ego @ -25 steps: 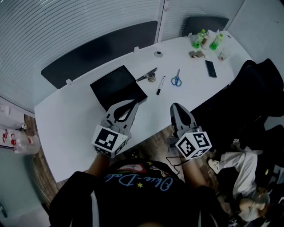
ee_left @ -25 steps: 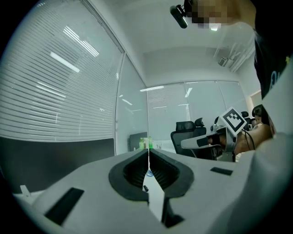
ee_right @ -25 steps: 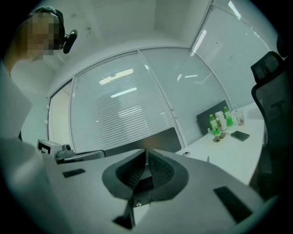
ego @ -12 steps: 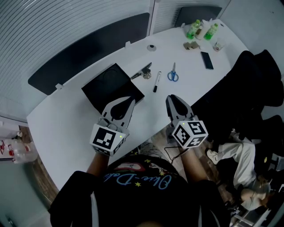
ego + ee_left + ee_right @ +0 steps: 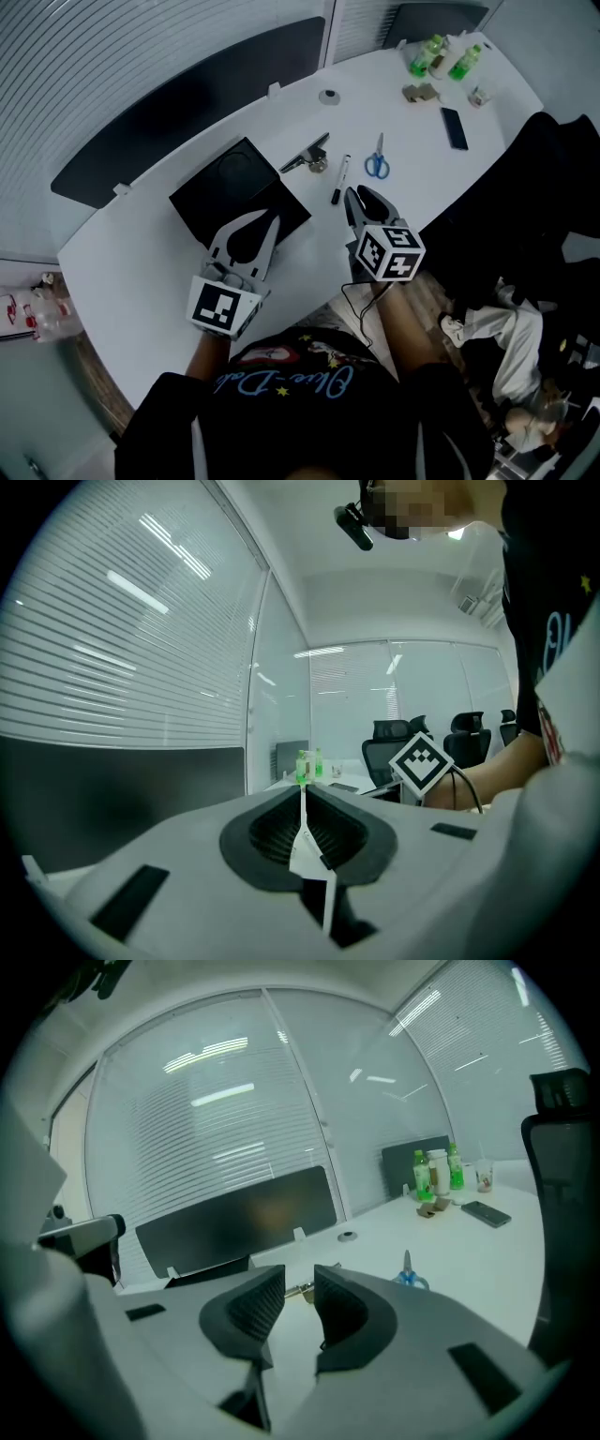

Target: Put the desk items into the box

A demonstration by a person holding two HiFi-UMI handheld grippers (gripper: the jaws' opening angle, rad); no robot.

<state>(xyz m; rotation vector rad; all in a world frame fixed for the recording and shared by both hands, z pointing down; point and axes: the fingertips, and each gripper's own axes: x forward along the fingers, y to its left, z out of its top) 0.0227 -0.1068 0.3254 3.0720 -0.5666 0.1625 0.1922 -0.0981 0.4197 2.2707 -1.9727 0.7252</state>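
White desk [image 5: 131, 262] spans mid-frame: black box [image 5: 225, 187] centre-left, marker [image 5: 338, 180] and scissors [image 5: 377, 164] upper centre. My left gripper [image 5: 271, 218] sits closed, empty; my right gripper [image 5: 355, 193] has just been opening, nothing between. Coming in shallow, I could send the marker rolling.

Table [image 5: 141, 267]: smooth white top, faint sheen. Box [image 5: 217, 199]: matt black, smooth. Scissors [image 5: 377, 161]: blue plastic handles, bare metal blades. Far bottles [image 5: 425, 56]: glossy green plastic.
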